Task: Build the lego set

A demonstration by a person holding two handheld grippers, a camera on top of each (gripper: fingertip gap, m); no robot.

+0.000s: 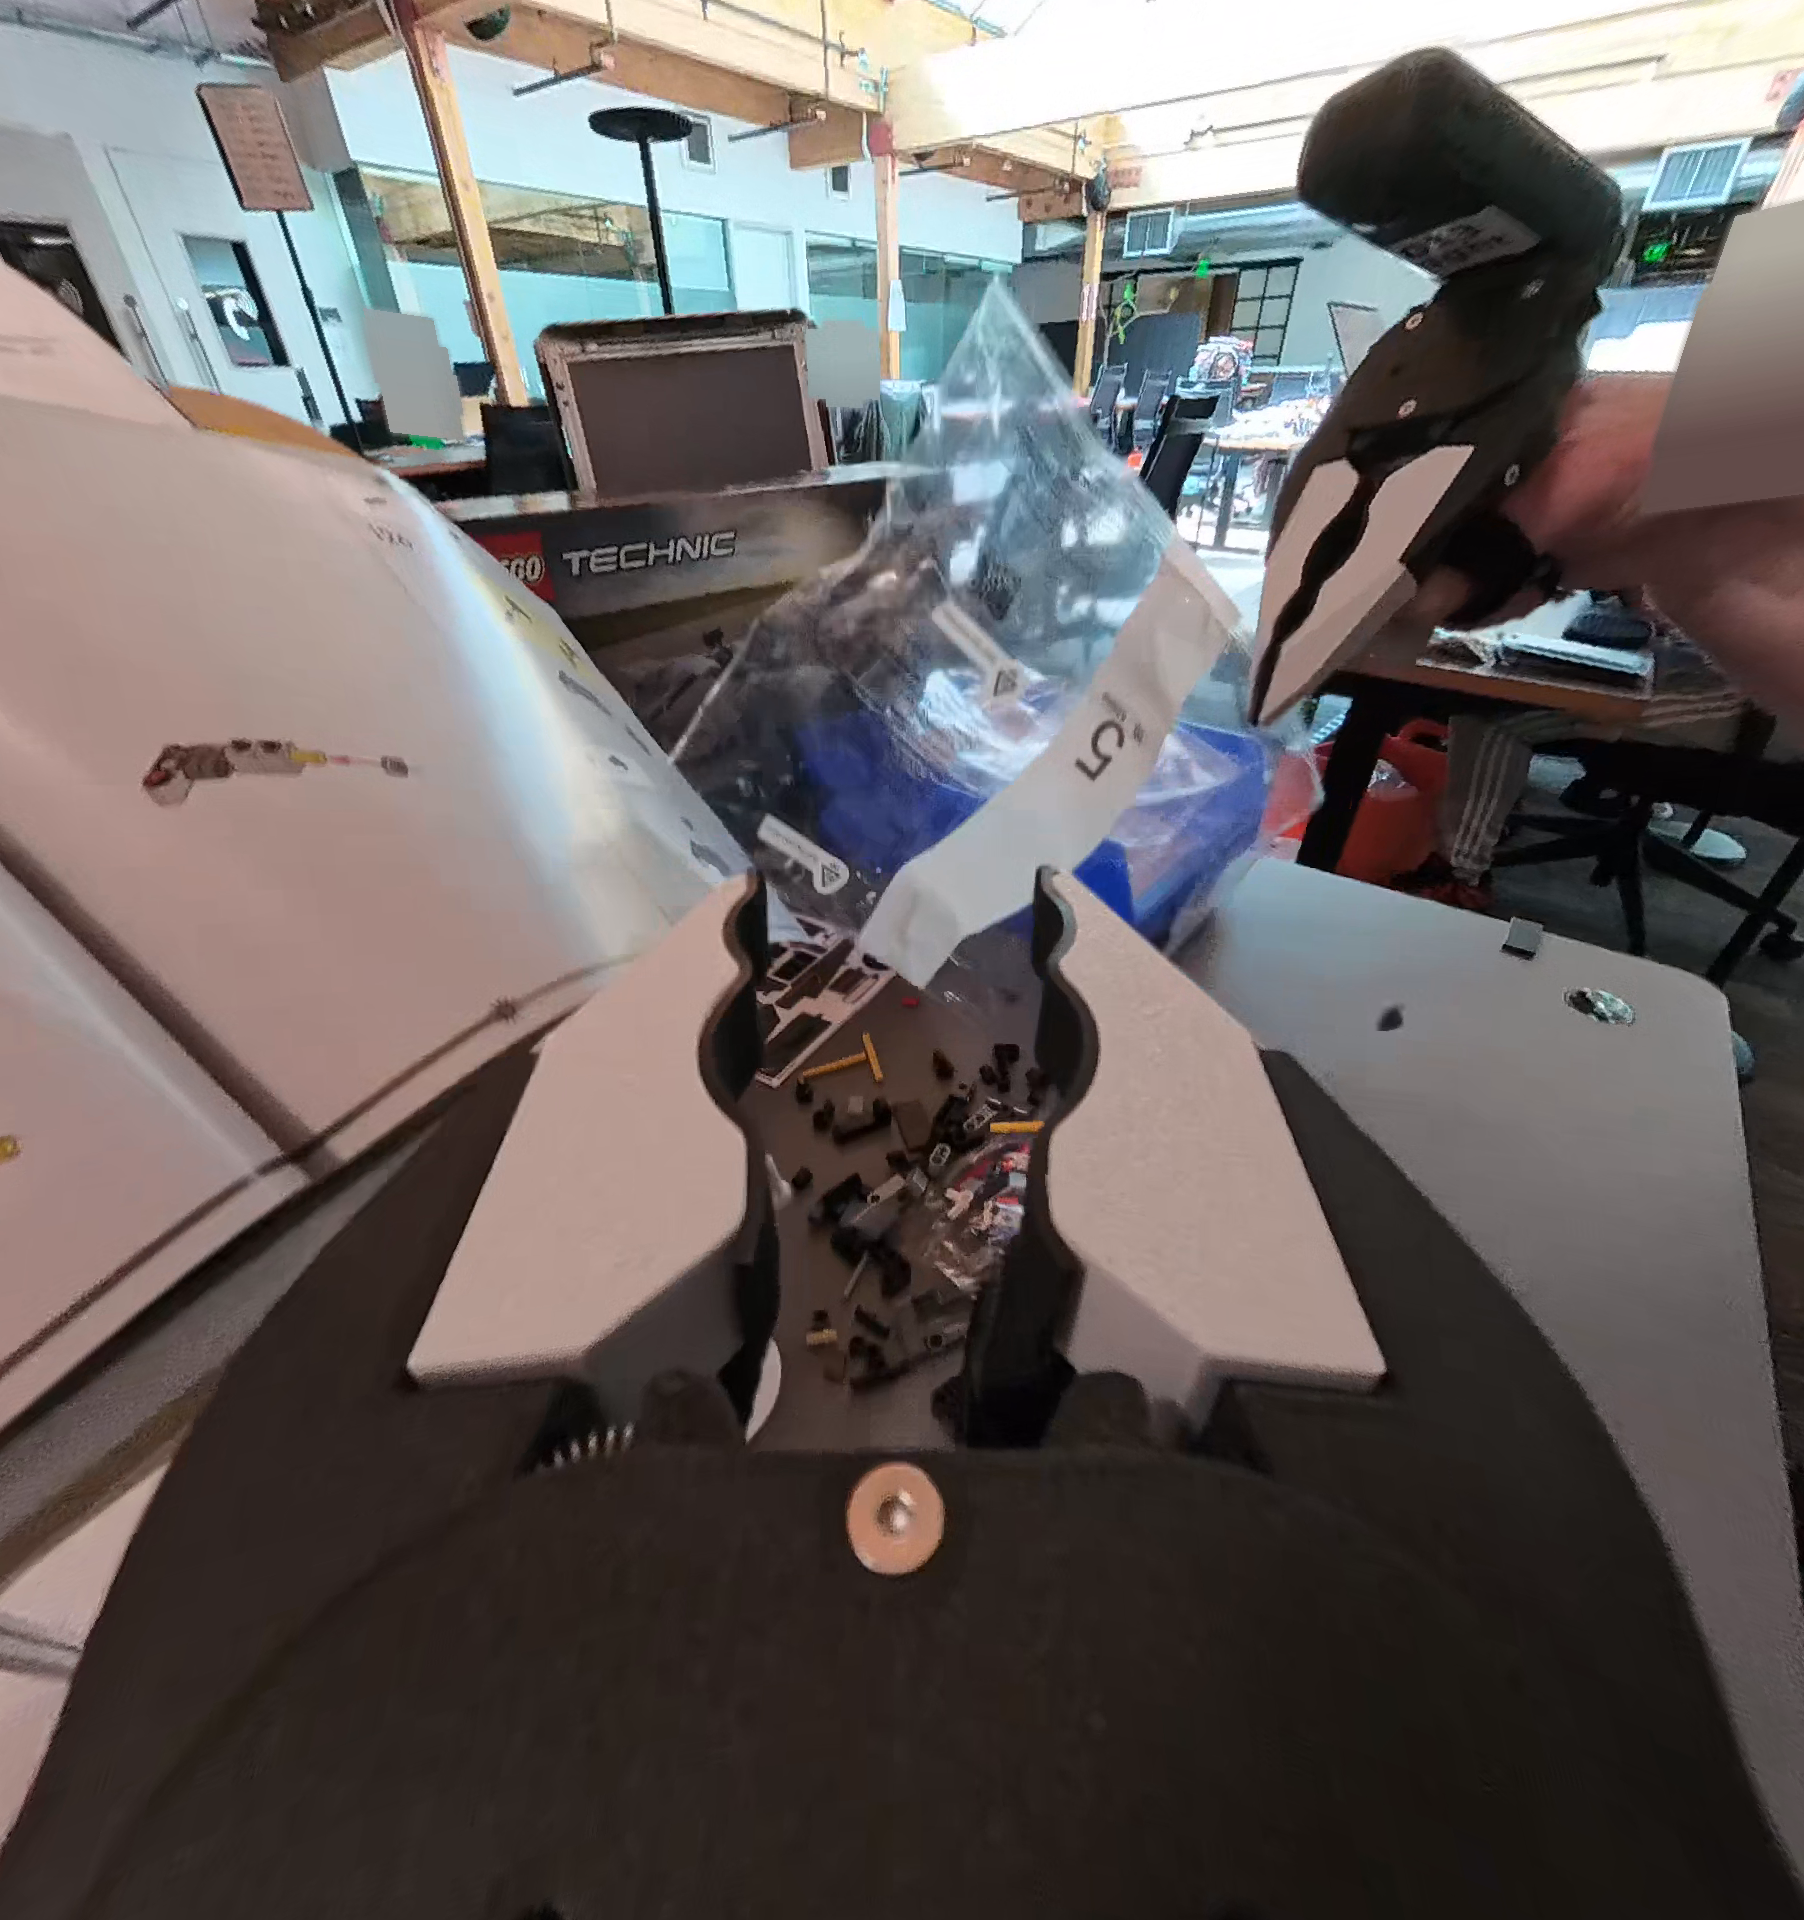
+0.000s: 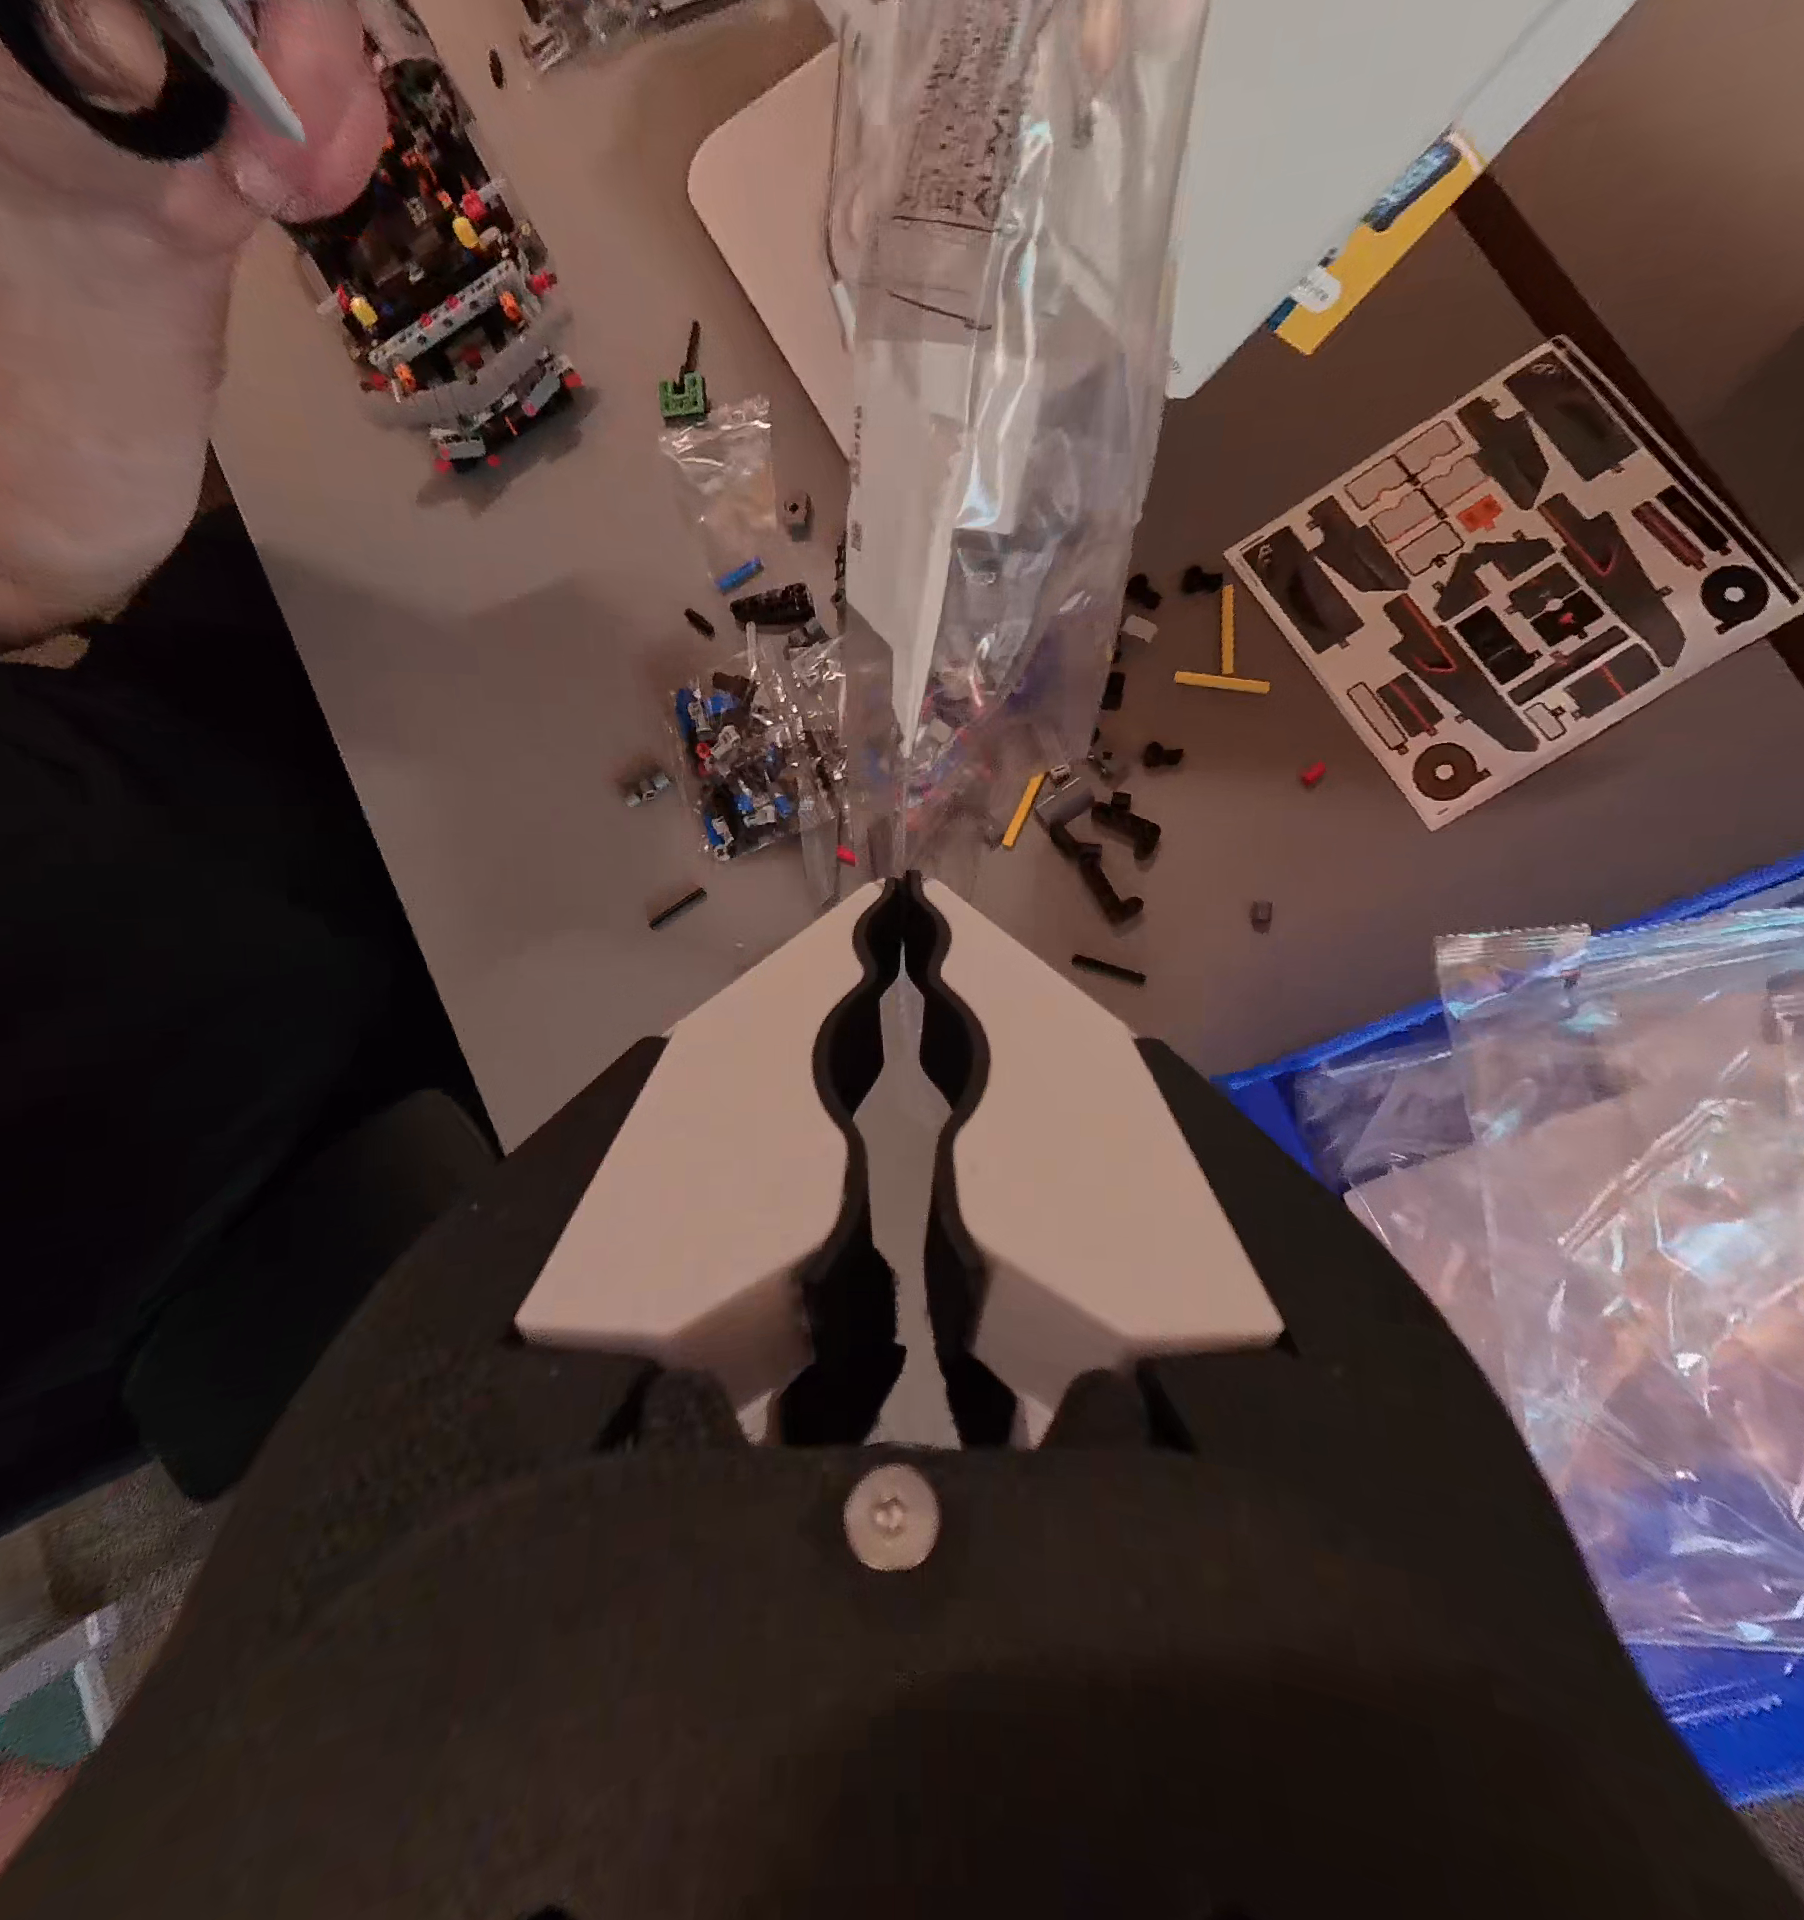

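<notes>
My right gripper [image 2: 903, 883] is shut on the edge of a clear plastic bag [image 2: 981, 416] and holds it up above the table. In the left wrist view the bag [image 1: 981, 644], with a white strip, hangs tilted from the right gripper [image 1: 1270, 691] at the upper right. Loose lego pieces [image 2: 1106, 800] lie scattered on the table below it. My left gripper [image 1: 903, 899] is open and empty, just in front of the bag's lower end, over the loose pieces [image 1: 908, 1174]. A partly built model [image 2: 441, 301] stands at the far left.
An open instruction booklet [image 1: 254, 727] fills the left. A sticker sheet [image 2: 1521, 582] lies at the right. A small bag of pieces [image 2: 752, 748] lies by the loose ones. A blue bin [image 2: 1282, 1091] holds more bags. The set's box [image 1: 669, 571] stands behind. Left tips to right tips: about 20 cm. To reach the partly built model [image 2: 441, 301] in a straight line is about 30 cm for my left fingers, about 45 cm for my right.
</notes>
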